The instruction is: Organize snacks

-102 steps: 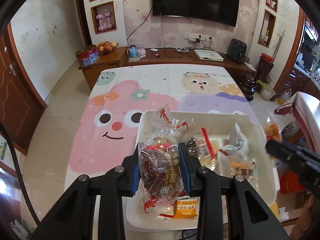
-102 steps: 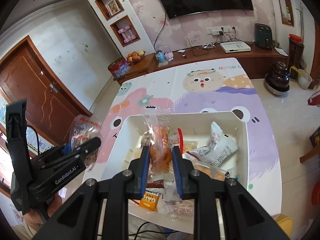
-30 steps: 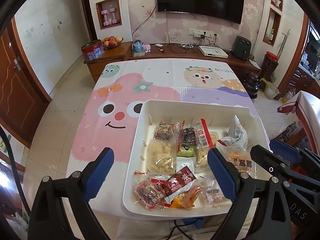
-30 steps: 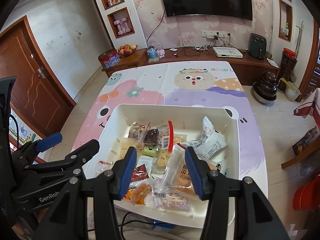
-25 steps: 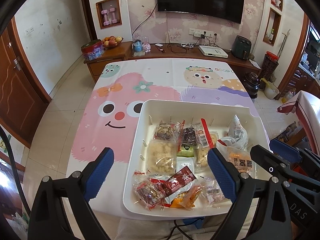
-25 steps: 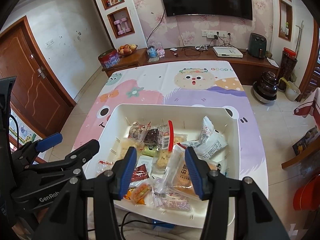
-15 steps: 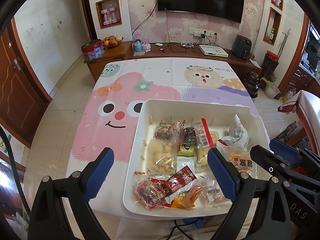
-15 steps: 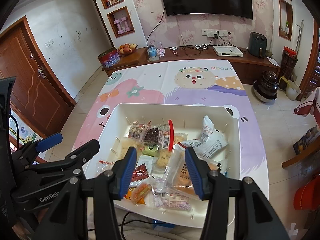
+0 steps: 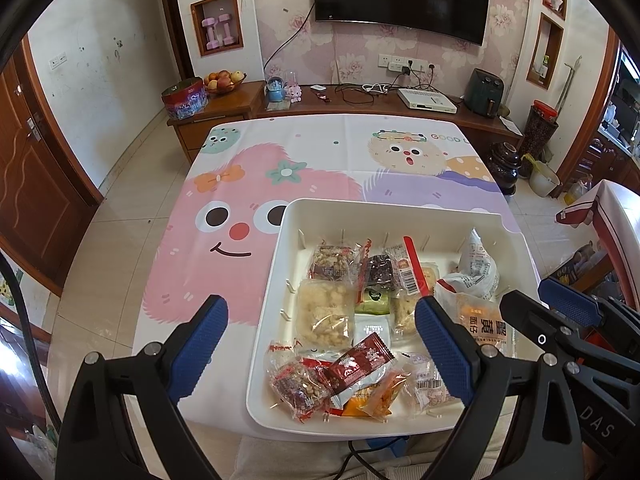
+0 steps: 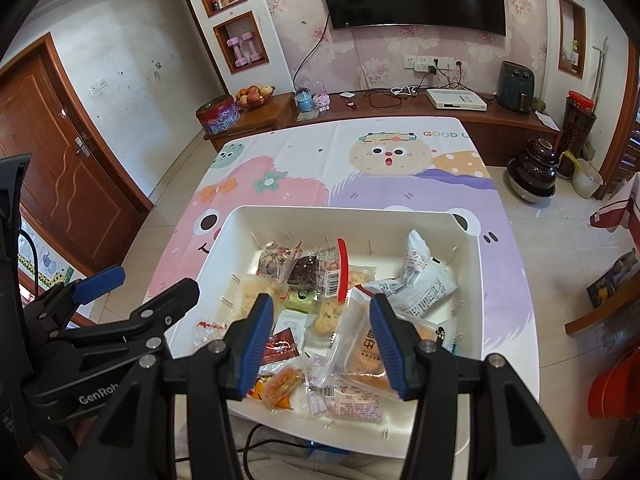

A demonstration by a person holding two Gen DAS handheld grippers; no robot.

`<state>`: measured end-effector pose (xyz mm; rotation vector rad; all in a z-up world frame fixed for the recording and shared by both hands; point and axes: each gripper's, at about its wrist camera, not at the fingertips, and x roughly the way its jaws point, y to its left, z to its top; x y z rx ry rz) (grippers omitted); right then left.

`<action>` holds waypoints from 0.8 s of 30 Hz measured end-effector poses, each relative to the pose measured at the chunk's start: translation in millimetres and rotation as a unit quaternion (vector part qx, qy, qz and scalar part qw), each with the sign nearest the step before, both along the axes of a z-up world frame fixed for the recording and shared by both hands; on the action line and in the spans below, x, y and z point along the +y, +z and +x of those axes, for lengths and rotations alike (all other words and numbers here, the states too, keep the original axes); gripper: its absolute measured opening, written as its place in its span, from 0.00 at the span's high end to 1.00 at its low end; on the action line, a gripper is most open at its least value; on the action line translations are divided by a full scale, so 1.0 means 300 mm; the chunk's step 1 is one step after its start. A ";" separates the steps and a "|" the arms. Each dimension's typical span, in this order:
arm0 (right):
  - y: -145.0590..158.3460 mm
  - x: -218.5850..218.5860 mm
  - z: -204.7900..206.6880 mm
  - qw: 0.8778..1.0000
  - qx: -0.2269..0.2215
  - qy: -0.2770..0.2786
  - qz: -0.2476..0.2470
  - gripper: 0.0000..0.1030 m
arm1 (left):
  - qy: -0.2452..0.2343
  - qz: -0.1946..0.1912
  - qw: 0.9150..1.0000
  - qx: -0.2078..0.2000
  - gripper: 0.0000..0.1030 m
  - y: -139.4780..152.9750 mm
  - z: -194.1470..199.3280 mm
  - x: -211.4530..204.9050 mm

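Note:
A white slotted tray (image 9: 280, 240) (image 10: 228, 228) sits on the near right part of the table and holds several wrapped snacks. Among them are a nut bar (image 9: 298, 388), a dark red packet (image 9: 360, 362), a clear puffed-snack bag (image 9: 324, 314), a white pouch (image 10: 420, 276) and a round cake in clear wrap (image 10: 366, 354). My left gripper (image 9: 320, 336) is open wide and empty, above the tray's near left part. My right gripper (image 10: 322, 338) is open and empty above the tray's near middle. Each gripper shows in the other's view.
The table (image 9: 240, 168) has a pink and purple cartoon cloth. A wooden sideboard (image 9: 360, 100) with a fruit bowl (image 9: 222, 80) and a tin stands behind it. A dark jar (image 10: 534, 176) is on the floor at right. A door (image 10: 60, 160) is at left.
3.4 s ago each gripper held a snack packet above the tray; both packets now lie in the tray and both grippers are open. Over the last second nothing has moved.

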<state>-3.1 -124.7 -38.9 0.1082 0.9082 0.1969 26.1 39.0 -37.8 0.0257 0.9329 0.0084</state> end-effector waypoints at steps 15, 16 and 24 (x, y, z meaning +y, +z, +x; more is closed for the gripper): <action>0.003 -0.002 0.004 1.000 0.002 -0.001 0.002 0.51 | 0.000 0.000 1.000 0.002 0.09 -0.002 -0.004 -0.001; 0.002 -0.001 0.003 1.000 0.002 -0.001 0.002 0.51 | 0.000 0.000 1.000 0.002 0.09 -0.006 -0.009 0.000; 0.004 -0.002 0.004 1.000 0.003 0.000 0.002 0.51 | 0.000 -0.001 1.000 0.002 0.09 -0.004 -0.005 0.000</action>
